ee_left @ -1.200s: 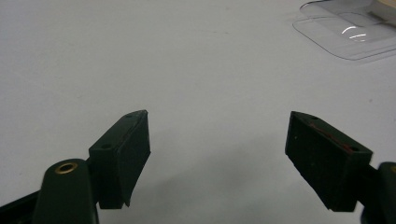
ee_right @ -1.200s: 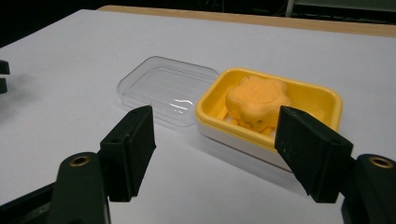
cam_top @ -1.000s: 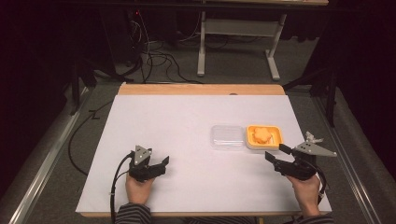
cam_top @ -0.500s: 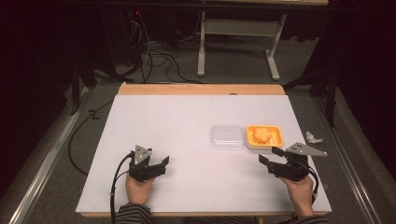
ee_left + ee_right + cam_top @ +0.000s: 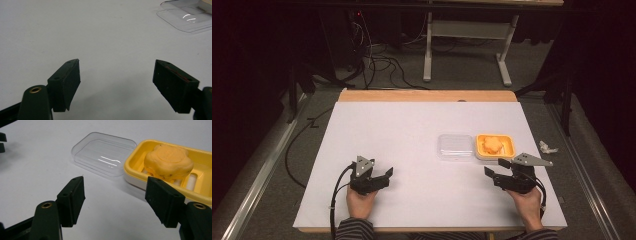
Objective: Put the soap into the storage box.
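Observation:
A yellow soap dish [image 5: 508, 150] [image 5: 135, 163] sits right of centre on the white table, holding an orange flower-shaped soap [image 5: 491, 144] [image 5: 168, 162]. Its clear plastic lid [image 5: 455, 146] [image 5: 103, 153] [image 5: 186, 18] lies flat on the table, touching the dish's left side. My right gripper [image 5: 494, 169] [image 5: 116, 198] hovers open just in front of the dish, with nothing between its jaws. My left gripper [image 5: 383, 175] [image 5: 116, 82] stays open over bare table at the front left, pointing toward the lid.
The white table top [image 5: 402, 130] has a wooden strip [image 5: 427, 96] along its far edge. A crumpled white scrap [image 5: 548, 147] lies on the floor beyond the right edge. Cables [image 5: 382, 62] and a desk frame [image 5: 467, 45] stand behind the table.
My right gripper has moved left and slightly nearer the front of the soap dish. The left gripper has stayed in place.

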The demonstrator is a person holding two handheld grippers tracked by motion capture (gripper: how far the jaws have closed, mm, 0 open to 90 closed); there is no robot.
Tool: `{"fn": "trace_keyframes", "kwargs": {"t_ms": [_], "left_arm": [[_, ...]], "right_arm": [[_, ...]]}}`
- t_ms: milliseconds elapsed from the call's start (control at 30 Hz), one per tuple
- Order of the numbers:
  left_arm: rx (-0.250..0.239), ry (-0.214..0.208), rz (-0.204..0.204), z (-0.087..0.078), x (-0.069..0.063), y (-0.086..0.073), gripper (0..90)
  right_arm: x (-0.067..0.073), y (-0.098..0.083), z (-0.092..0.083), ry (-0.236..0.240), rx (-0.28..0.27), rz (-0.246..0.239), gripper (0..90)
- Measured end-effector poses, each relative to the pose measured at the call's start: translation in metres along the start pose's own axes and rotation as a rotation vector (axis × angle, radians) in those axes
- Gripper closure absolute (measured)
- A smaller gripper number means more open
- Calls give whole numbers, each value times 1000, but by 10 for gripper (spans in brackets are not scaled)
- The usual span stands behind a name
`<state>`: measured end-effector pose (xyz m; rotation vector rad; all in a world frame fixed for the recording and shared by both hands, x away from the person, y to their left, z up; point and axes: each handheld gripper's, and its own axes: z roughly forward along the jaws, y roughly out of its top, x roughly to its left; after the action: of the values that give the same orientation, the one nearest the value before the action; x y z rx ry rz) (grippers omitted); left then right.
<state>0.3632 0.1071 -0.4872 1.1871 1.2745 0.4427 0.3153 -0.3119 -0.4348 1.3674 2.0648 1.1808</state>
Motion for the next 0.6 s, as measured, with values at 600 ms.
{"fn": "trace_keyframes", "kwargs": {"t_ms": [600], "left_arm": [[0,-2,0,0,0,0,225]], "right_arm": [[1,-2,26,-29,42,-5,348]]}}
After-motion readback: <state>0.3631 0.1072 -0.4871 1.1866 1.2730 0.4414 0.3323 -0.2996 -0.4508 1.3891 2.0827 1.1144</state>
